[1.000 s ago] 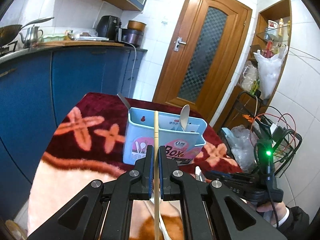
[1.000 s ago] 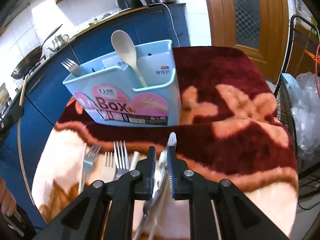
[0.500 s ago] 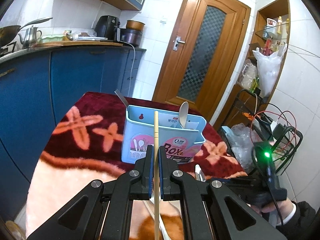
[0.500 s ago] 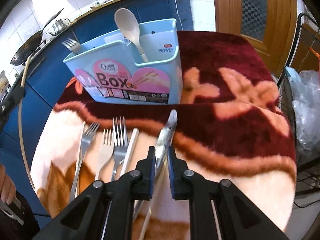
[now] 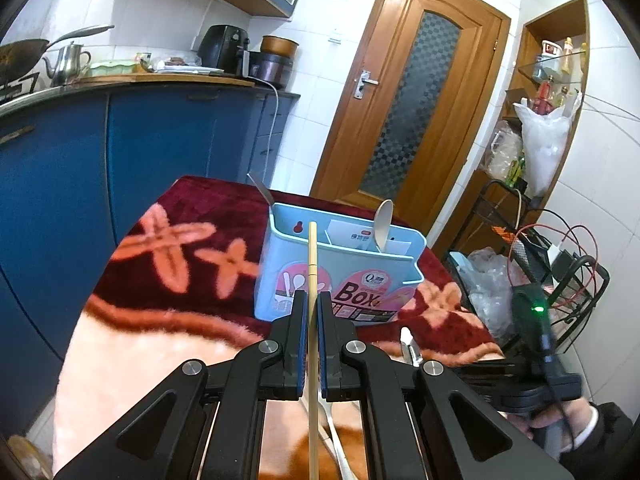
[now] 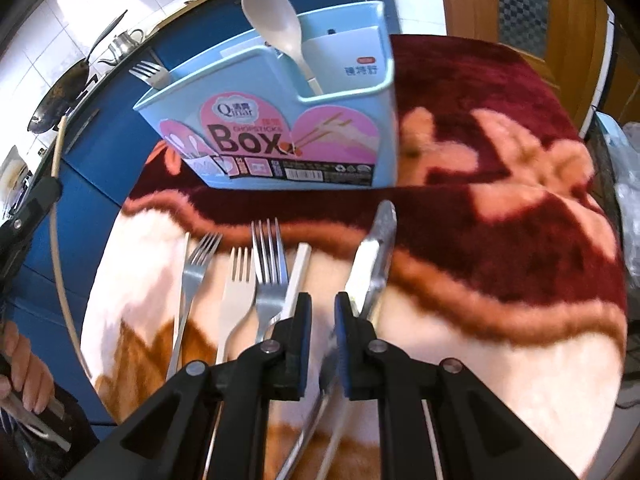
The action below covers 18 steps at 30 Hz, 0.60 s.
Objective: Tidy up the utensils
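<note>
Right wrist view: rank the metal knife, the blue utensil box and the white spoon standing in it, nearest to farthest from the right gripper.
1. Metal knife: on the blanket, just right of the right gripper fingers.
2. Blue utensil box: standing ahead, beyond the forks.
3. White spoon: upright in the box's right compartment, bowl above the rim.

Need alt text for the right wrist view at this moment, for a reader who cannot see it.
The right gripper hangs open over a plush blanket, a metal knife lying just off its right finger. Three forks lie to the left, and beyond them stands a blue utensil box holding a pale spoon.
</note>
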### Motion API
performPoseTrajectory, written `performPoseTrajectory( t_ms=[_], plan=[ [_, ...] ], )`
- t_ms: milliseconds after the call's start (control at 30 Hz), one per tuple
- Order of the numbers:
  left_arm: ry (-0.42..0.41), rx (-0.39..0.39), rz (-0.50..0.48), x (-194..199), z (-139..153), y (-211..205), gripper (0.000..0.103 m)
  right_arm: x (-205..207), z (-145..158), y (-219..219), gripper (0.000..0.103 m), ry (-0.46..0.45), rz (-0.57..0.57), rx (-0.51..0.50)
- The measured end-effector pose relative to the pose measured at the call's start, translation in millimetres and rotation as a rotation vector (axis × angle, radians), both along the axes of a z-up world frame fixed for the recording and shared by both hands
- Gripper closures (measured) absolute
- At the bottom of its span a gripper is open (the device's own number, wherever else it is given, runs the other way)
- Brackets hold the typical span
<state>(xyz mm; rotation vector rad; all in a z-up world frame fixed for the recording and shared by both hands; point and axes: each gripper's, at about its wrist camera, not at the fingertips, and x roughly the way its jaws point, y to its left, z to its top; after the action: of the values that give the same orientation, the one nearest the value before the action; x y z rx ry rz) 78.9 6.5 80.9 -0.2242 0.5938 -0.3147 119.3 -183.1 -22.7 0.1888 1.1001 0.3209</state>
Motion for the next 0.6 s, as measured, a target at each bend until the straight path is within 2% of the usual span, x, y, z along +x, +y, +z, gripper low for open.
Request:
performPoseTrajectory(
  t_ms=[100, 233, 467, 600],
  plan=[
    [0.006, -0.011, 0.003, 1.1, -0.7, 1.6, 0.099, -10.6, 2.5, -3.4, 0.089, 0.023, -0.002, -0.022],
    [0.009, -0.020, 0.000, 0.8, -1.1, 0.7, 0.099, -17.9, -6.0, -3.3, 0.089, 0.096, 0.009, -0.019],
    [0.002, -0.010, -0.016, -2.1, 0.0, -4.4, 0.099, -8.1, -7.9, -2.0, 0.087, 0.100, -0.006, -0.009],
    [-0.008, -0.002, -0.017, -3.7, 1.5, -3.8, 0.099, -6.4, -15.1, 0.1, 0.083, 0.145, -0.012, -0.002]
  ],
)
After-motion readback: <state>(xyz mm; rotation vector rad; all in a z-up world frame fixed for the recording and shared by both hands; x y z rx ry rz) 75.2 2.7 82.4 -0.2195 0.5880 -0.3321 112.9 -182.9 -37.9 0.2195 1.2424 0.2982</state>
